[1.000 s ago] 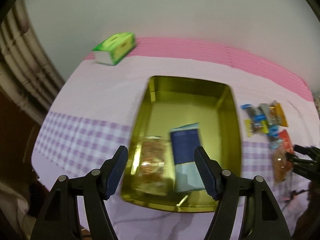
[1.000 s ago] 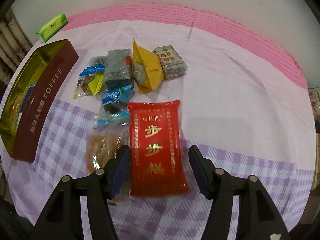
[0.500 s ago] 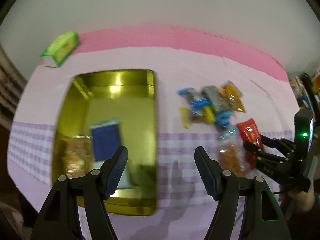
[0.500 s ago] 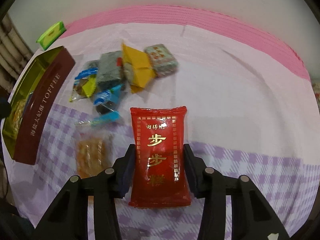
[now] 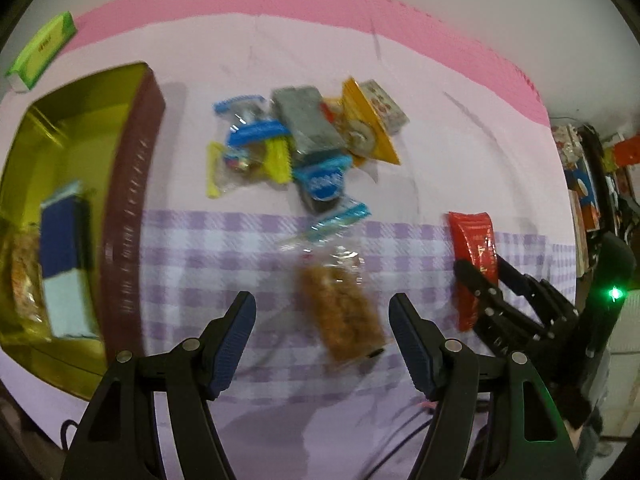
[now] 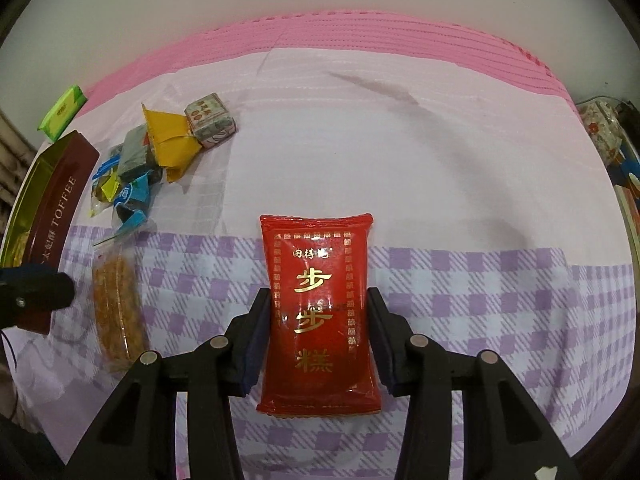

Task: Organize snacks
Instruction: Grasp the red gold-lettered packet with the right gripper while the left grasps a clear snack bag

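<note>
My right gripper (image 6: pixel 318 332) is shut on a red snack packet (image 6: pixel 318 300) with gold characters and holds it just above the cloth; it also shows in the left wrist view (image 5: pixel 474 264). My left gripper (image 5: pixel 322 340) is open and empty, with a clear packet of brown crisp snack (image 5: pixel 340 312) between its fingers; that packet also shows in the right wrist view (image 6: pixel 116 308). A pile of small wrapped snacks (image 5: pixel 304 144) lies behind it. The gold toffee tin (image 5: pixel 132 200) at the left holds a blue packet (image 5: pixel 64 260) and a brown snack.
A green box (image 5: pixel 40 52) lies at the far left near the pink strip. The cloth is pink at the back and purple check at the front. The table's front edge is just below the grippers. Shelves with clutter (image 5: pixel 592 184) stand at the right.
My left gripper swung right, away from the tin and over to the clear brown snack packet. My right gripper closed on the red packet and lifted it slightly.
</note>
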